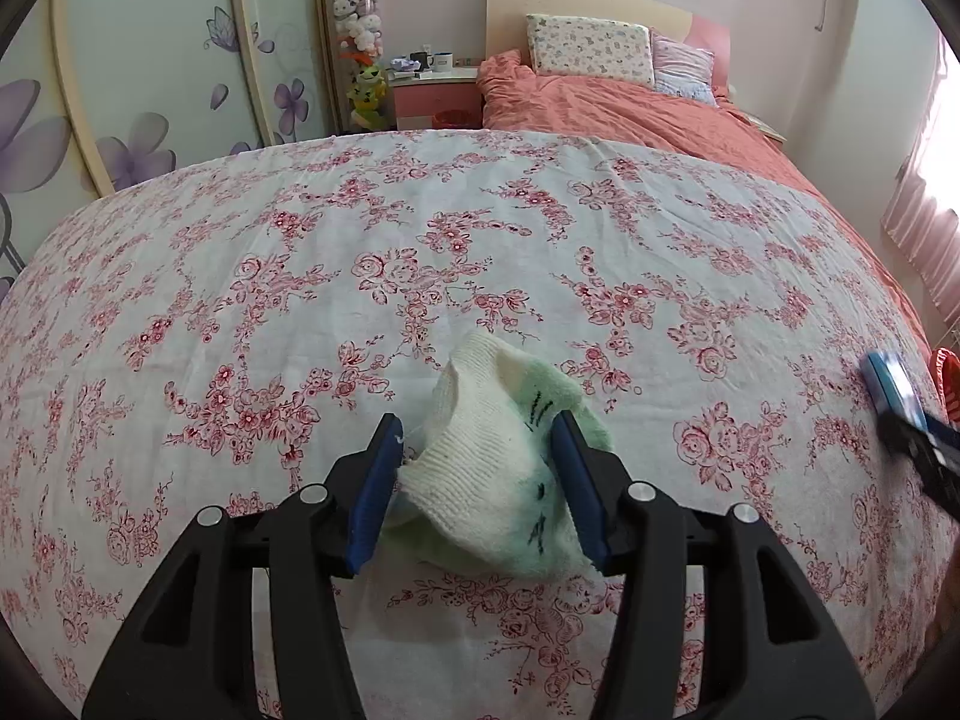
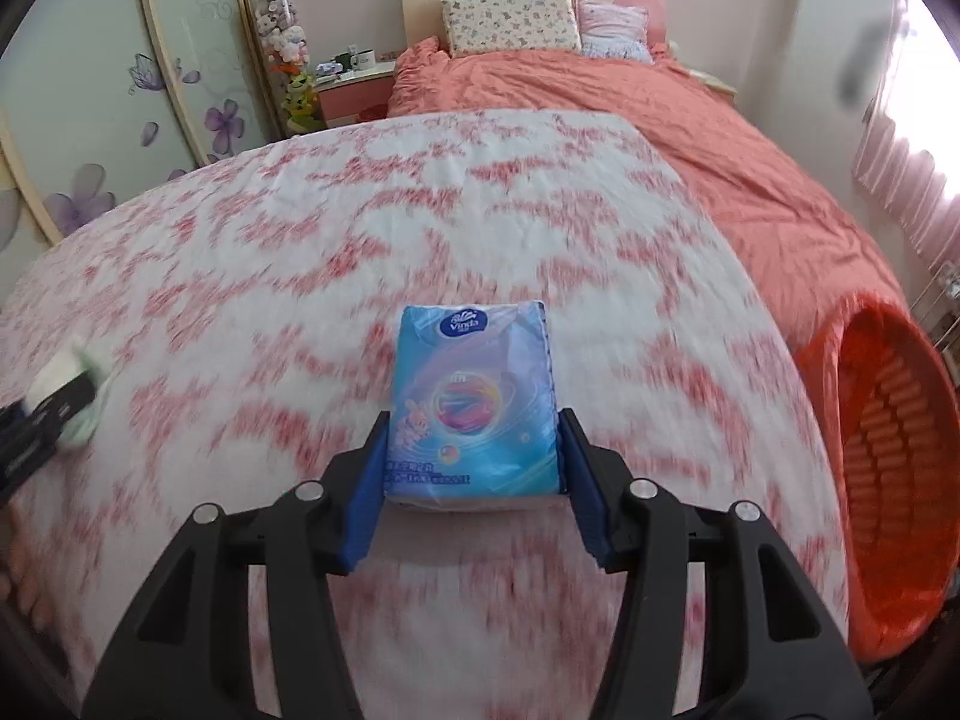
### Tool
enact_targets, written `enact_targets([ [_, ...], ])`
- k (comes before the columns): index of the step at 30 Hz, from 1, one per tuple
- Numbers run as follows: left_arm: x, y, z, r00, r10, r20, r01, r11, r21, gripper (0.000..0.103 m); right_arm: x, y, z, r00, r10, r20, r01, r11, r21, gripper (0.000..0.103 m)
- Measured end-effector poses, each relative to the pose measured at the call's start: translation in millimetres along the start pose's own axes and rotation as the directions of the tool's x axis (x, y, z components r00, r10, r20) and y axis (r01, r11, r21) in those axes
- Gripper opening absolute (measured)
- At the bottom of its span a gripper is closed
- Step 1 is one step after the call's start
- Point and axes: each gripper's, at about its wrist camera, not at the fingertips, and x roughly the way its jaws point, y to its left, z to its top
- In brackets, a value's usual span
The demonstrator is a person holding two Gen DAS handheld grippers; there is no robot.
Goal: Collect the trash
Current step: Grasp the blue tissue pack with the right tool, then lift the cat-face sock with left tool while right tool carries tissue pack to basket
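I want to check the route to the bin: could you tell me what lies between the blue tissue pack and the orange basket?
Only bare floral bedsheet lies between the blue plastic tissue pack and the orange slatted plastic basket, seen in the right wrist view.

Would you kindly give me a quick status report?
Left gripper clamped on sock. Right gripper on tissue pack. Orange basket at right, nothing between.
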Motion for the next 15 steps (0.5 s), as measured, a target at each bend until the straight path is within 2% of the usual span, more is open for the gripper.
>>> enact_targets([
  [5,0,0,0,1.0,-0.002,0.001,0.002,1.0,-0.001,0.053,-9,6,-10,1.0,0.002,0.026,-0.002,1.0,-0.009,0.059],
  [13,-6,-2,-7,1.0,-0.014,0.003,0.013,1.0,0.012,0.053,-4,9,-9,1.0,-0.01,0.029,0.01,1.0,-0.003,0.059],
  [15,-7,-4,-8,1.0,-0.021,0.005,0.021,1.0,0.016,0.044,-4,10,-11,0.999,-0.019,0.034,0.02,1.0,-0.018,0.053],
])
